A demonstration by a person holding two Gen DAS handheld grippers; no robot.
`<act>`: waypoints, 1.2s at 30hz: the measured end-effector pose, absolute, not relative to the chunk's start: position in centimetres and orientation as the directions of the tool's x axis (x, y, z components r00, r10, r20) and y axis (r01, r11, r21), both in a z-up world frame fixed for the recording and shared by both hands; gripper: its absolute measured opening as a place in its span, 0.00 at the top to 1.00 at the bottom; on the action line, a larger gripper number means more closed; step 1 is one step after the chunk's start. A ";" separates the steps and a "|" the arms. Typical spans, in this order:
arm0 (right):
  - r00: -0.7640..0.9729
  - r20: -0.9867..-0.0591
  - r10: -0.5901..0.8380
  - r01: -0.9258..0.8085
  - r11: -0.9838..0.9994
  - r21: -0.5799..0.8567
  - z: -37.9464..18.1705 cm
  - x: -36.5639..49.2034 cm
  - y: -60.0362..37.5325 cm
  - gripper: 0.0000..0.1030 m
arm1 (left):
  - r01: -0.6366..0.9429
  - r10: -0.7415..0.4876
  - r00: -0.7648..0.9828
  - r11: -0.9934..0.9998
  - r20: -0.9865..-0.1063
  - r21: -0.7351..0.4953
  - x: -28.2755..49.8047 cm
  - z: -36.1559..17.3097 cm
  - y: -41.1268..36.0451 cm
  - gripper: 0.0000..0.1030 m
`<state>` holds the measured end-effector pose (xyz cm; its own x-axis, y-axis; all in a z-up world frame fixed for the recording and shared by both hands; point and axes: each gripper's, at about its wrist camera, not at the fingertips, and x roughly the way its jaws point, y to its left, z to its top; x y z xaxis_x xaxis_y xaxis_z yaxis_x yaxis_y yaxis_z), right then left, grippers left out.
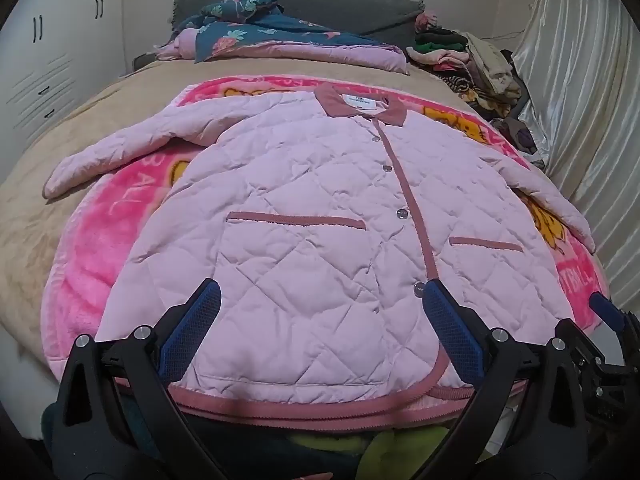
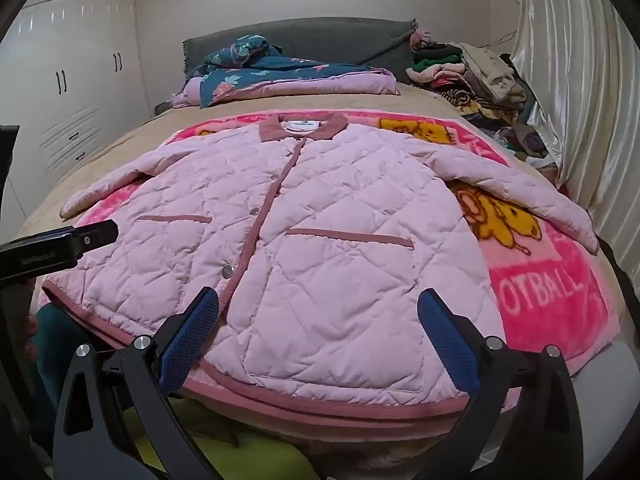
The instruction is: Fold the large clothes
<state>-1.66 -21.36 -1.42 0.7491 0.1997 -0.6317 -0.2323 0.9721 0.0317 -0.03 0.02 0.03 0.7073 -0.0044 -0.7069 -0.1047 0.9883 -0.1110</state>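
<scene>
Jacket (image 1: pixel 304 216), quilted, spread flat on blanket (image 1: pixel 100 240); left gripper (image 1: pixel 320 312) and right gripper (image 2: pixel 318 312) both spread, empty; best start: pinch a sleeve cuff

A pink cartoon blanket (image 2: pixel 540 280) covers the near end of a tan bed (image 1: pixel 60 140). At its far edge lie a floral quilt (image 1: pixel 248 32) and, at the far right corner, piled clothes (image 2: pixel 472 72). White wardrobe (image 2: pixel 72 92) left, curtain (image 1: pixel 580 100) right.
</scene>
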 end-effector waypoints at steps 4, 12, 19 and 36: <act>0.747 -0.635 0.199 -0.228 0.973 0.036 -1.5 -1.7 -21.2 0.04 | -0.103 -0.007 0.705 0.988 -0.709 -0.112 0.0 0.0 0.0 0.08; 0.739 -0.638 0.215 -0.237 0.970 0.052 -1.1 -1.2 -21.7 0.04 | -0.104 -0.006 0.707 0.988 -0.708 -0.113 0.0 0.0 0.0 0.08; 0.747 -0.631 0.207 -0.232 0.972 0.045 -1.1 -1.6 -21.1 0.04 | -0.102 -0.009 0.707 0.988 -0.707 -0.114 0.0 0.0 0.0 0.08; 0.745 -0.631 0.215 -0.236 0.970 0.052 -1.0 -1.3 -21.1 0.04 | -0.103 -0.005 0.708 0.989 -0.707 -0.110 0.0 0.0 0.0 0.08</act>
<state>-1.31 -21.15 -1.00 0.7453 0.2154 -0.6310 -0.2364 0.9703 0.0521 0.00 0.00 0.02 0.7076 -0.0050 -0.7066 -0.1028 0.9886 -0.1099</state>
